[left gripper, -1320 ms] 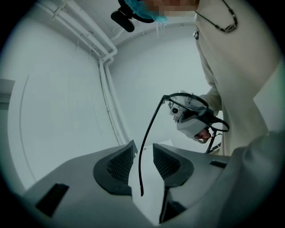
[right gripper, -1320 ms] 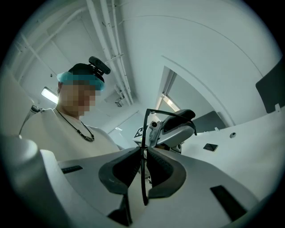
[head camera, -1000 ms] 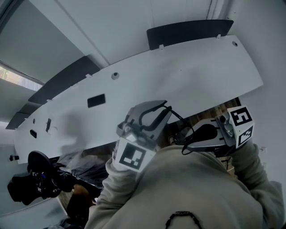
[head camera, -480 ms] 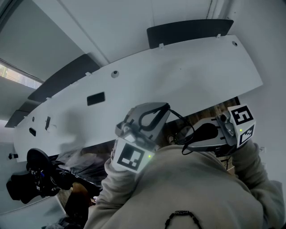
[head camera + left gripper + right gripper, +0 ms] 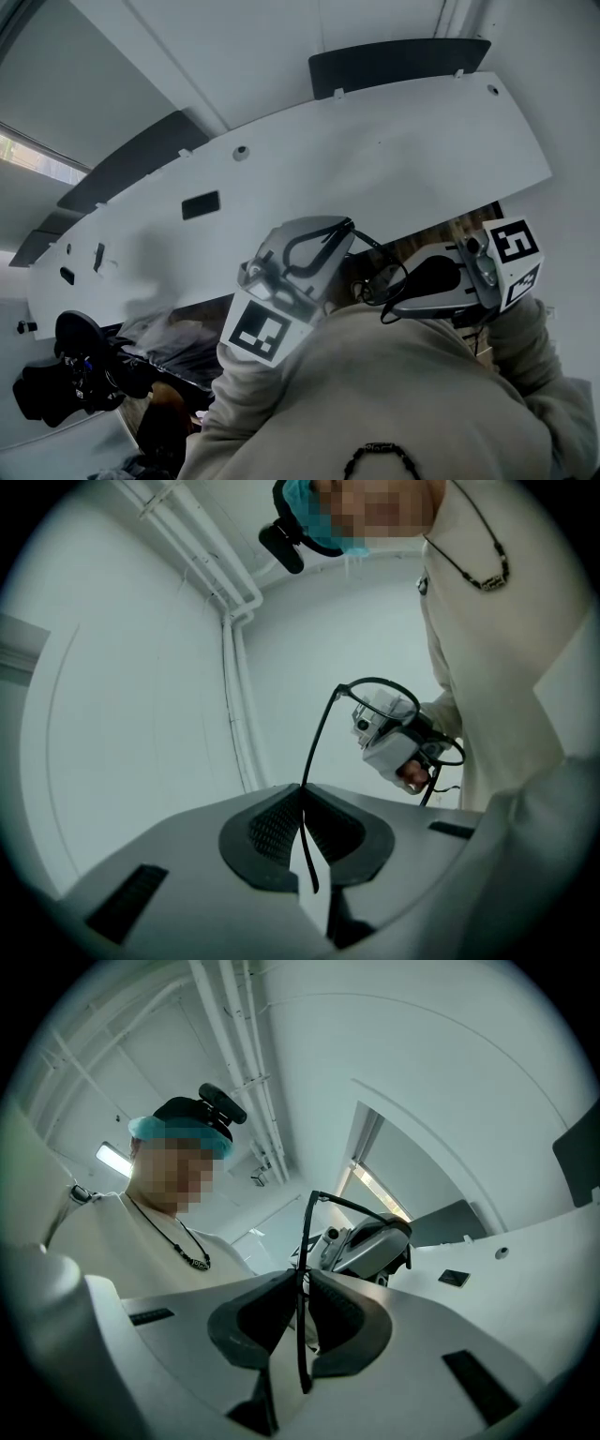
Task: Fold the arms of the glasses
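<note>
**Left gripper** (image 5: 302, 803): a smooth grey moulded shell. Its two black pads (image 5: 267, 827) are ribbed in a fine mesh and set as a shallow V. The jaws are closing, and the pads already press from both sides on a thin black arm (image 5: 317, 747) of the glasses (image 5: 382, 279). The arm rises out of the slot as a slender, slightly bowed rod, then bends at the top into the rim.

**Right gripper** (image 5: 302, 1286): the same shell and pads. Its jaws are drawn together and clamped on the other arm (image 5: 306, 1232). This is a straight dark wire that stands upright between them before it angles off at the top.

**Glasses:** held between the two tools, close to the person's chest. The rims are thin, dark and rounded.

**Holder:** each tool carries a white cube (image 5: 264, 330) printed with black square markers. Each is gripped by a hand in a soft beige sleeve (image 5: 525, 347). A dark beaded cord (image 5: 380, 457) lies on the beige top.

**Surroundings:**
- A long, flat white panel (image 5: 394, 150) has small holes and a dark rectangular slot.
- Matte dark-grey slabs (image 5: 398, 64) sit behind its far edge.
- A black, knobbly device (image 5: 70, 375) at lower left is too dim to identify.
</note>
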`<state>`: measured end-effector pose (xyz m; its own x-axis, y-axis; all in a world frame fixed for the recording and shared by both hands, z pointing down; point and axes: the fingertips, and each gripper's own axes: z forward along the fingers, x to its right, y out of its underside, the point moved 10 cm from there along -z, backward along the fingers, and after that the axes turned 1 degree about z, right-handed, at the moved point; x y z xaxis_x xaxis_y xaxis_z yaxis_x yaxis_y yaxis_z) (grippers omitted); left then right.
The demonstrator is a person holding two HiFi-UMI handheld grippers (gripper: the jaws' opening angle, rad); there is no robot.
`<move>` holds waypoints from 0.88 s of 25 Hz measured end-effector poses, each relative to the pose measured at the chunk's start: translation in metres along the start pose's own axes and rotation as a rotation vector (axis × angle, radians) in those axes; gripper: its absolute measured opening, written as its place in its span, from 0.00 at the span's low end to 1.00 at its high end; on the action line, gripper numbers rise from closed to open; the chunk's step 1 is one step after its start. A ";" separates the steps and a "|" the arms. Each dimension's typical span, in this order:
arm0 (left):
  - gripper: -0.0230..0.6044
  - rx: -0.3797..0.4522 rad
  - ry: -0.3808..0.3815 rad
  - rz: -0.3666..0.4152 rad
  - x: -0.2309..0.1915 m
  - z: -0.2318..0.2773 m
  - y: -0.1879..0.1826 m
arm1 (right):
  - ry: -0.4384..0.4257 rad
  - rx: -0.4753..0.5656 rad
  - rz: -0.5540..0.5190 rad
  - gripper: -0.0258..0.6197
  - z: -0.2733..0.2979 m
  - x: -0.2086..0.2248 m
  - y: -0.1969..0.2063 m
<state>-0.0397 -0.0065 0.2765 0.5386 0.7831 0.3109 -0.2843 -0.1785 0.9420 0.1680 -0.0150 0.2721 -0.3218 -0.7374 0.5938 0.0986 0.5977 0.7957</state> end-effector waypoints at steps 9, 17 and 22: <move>0.06 0.034 -0.007 -0.060 -0.010 0.002 -0.002 | 0.004 -0.003 -0.018 0.13 -0.003 0.003 -0.015; 0.06 0.059 -0.005 -0.104 -0.012 0.006 -0.003 | 0.008 0.000 -0.031 0.13 -0.006 0.005 -0.020; 0.06 0.091 0.029 -0.106 -0.027 0.024 -0.004 | 0.043 0.007 -0.071 0.13 -0.016 0.014 -0.032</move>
<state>-0.0339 -0.0417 0.2670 0.5383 0.8172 0.2060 -0.1533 -0.1455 0.9774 0.1754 -0.0497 0.2570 -0.2871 -0.7910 0.5404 0.0703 0.5452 0.8354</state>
